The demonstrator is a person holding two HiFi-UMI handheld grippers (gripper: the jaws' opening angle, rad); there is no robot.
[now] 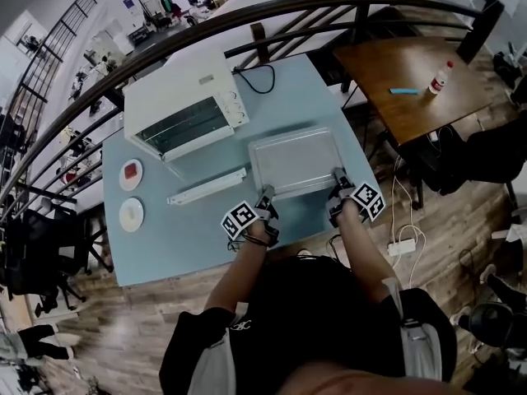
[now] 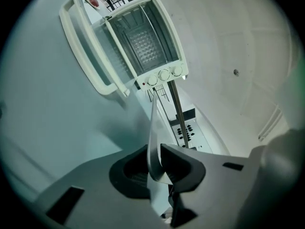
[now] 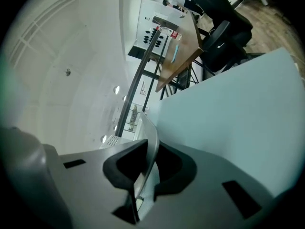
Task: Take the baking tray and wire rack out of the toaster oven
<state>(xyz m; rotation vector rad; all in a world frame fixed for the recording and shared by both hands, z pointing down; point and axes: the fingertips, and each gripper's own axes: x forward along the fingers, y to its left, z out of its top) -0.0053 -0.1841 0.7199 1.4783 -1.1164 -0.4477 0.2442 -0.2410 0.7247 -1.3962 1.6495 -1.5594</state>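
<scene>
The silver baking tray lies flat on the light blue table, in front and to the right of the white toaster oven. The oven's door is folded down, its handle toward me. A wire grid shows inside the cavity. My left gripper is at the tray's near left corner, my right gripper at its near right corner. The tray's rim stands between the left gripper's jaws with a dark gap beside it. The right gripper straddles the rim just as loosely.
Two small round plates sit at the table's left side. A black cord runs behind the oven. A wooden table with a bottle stands to the right, and a dark railing curves behind.
</scene>
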